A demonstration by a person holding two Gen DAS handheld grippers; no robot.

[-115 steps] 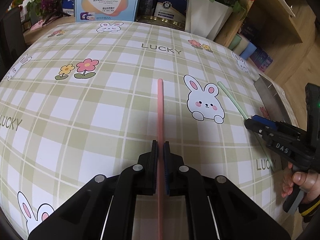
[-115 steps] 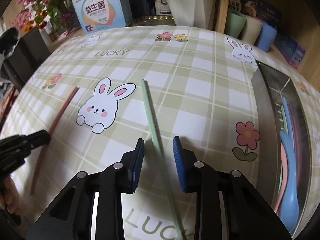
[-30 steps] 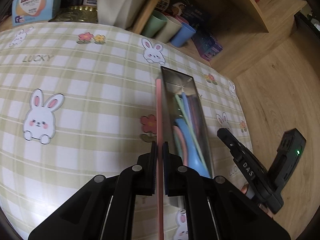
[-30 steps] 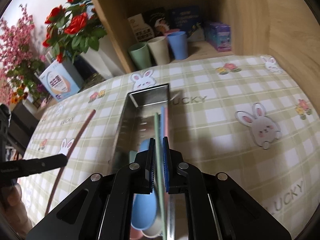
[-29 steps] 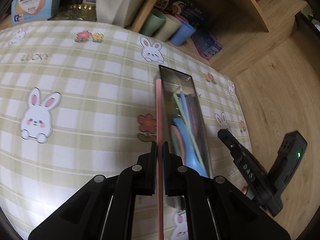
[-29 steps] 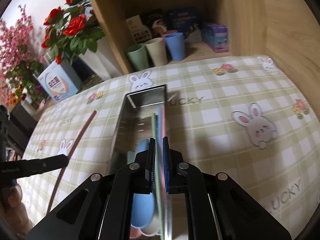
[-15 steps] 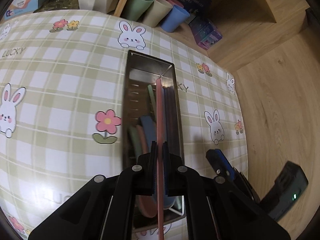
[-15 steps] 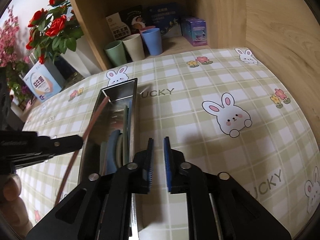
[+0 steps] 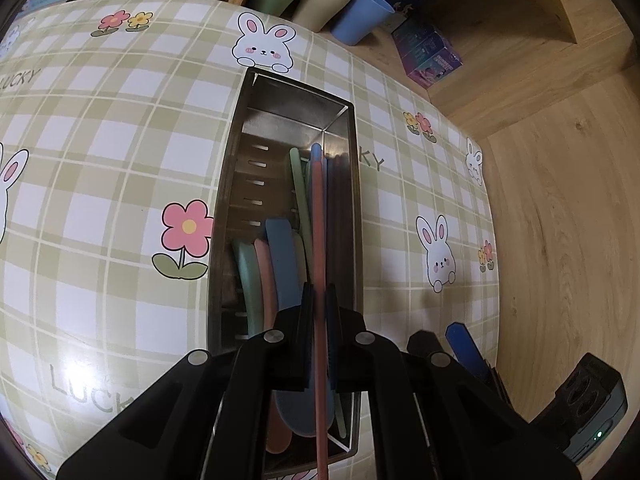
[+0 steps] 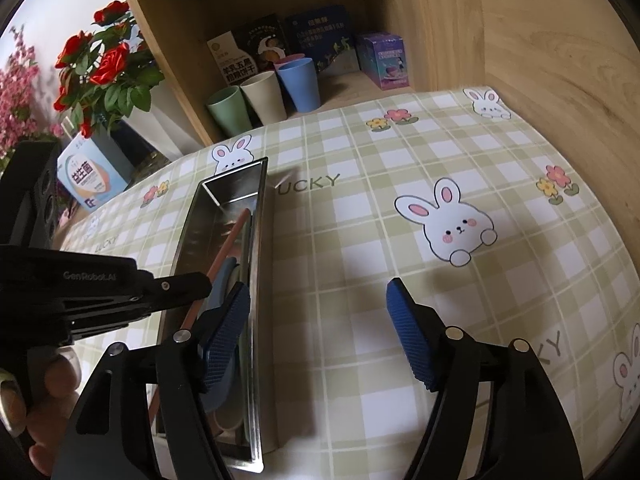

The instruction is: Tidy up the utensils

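Checked, rabbit-printed cloth covers the surface (image 9: pixel 100 168). On it a steel tray (image 9: pixel 228 184) holds coloured utensils. Over the tray, the left tool (image 9: pixel 319 300) pinches a pink chopstick (image 9: pixel 318 220). Beside the tray, the right tool (image 10: pixel 320 328) is opening, empty.

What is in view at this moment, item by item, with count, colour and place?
Metal tray: one, steel, on the checked tablecloth.
Pink chopstick: one, pinched by left gripper, over tray.
Utensils in tray: several, blue, green, pink; exact count unclear.
Cups: green, beige, blue, pink one behind; in the shelf.
Boxes: several, behind the cups.
Red flowers: one bunch, far left.
Left gripper: shut on chopstick.
Right gripper: jaws opening, empty, beside tray.
Hand: holding the left gripper.
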